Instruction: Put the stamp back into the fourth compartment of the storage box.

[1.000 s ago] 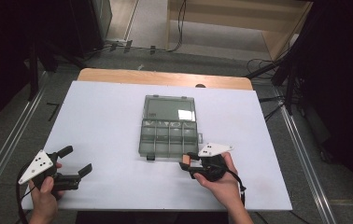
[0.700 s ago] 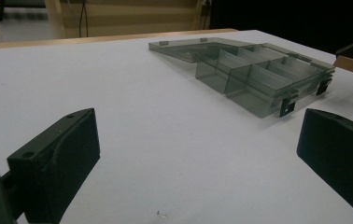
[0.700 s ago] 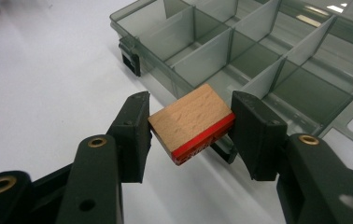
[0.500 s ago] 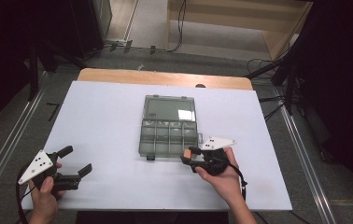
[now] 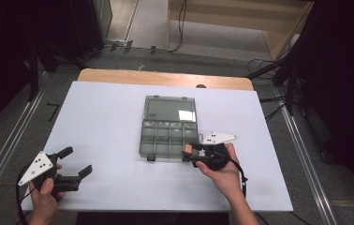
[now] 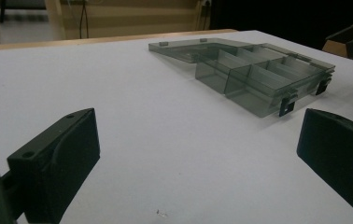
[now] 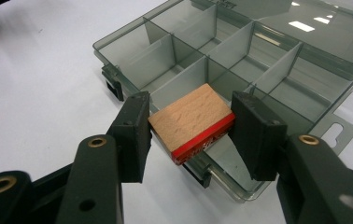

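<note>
White table (image 5: 109, 117) under dark surroundings; right gripper (image 7: 191, 122) clamps a wooden block (image 7: 191, 121), hiding the box (image 5: 168, 126) rim; left gripper (image 5: 77, 162) gapes wide.

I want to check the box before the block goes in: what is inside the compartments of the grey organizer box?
The compartments of the organizer box that show look empty. The wooden block, held in the right gripper, covers part of the near compartments, so their floor there is hidden.
</note>
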Demonstrator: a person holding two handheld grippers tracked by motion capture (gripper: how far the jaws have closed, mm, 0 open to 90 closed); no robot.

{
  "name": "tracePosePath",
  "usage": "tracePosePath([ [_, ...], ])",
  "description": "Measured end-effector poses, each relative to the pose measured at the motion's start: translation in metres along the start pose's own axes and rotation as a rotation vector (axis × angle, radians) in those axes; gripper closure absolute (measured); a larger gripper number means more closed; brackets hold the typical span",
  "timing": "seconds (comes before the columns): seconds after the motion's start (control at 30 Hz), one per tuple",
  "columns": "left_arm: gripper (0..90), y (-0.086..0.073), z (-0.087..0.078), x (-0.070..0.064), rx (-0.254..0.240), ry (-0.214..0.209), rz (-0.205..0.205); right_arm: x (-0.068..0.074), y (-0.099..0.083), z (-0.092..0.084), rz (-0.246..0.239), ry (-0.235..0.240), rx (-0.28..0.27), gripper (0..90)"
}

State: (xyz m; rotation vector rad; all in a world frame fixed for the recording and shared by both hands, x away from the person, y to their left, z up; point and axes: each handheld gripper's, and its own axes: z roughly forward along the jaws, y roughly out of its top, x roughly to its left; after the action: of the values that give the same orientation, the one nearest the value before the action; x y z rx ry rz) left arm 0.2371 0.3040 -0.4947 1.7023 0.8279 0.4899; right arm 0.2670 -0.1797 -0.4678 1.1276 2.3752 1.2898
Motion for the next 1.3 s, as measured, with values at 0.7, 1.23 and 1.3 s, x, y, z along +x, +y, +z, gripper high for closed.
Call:
tracePosePath([
  [0.7,0.0,0.0,0.0,-0.001,0.002,-0.001,-0.001,-0.012,0.013,-0.001,0.024,-0.013,-0.008,48.1],
  [1.23,0.0,0.0,-0.001,0.0,-0.004,-0.001,-0.002,-0.019,0.023,0.001,0.032,-0.026,-0.015,48.0],
  [1.3,0.0,0.0,-0.001,0.0,-0.005,-0.001,-0.002,-0.02,0.024,0.002,0.037,-0.028,-0.018,48.0],
])
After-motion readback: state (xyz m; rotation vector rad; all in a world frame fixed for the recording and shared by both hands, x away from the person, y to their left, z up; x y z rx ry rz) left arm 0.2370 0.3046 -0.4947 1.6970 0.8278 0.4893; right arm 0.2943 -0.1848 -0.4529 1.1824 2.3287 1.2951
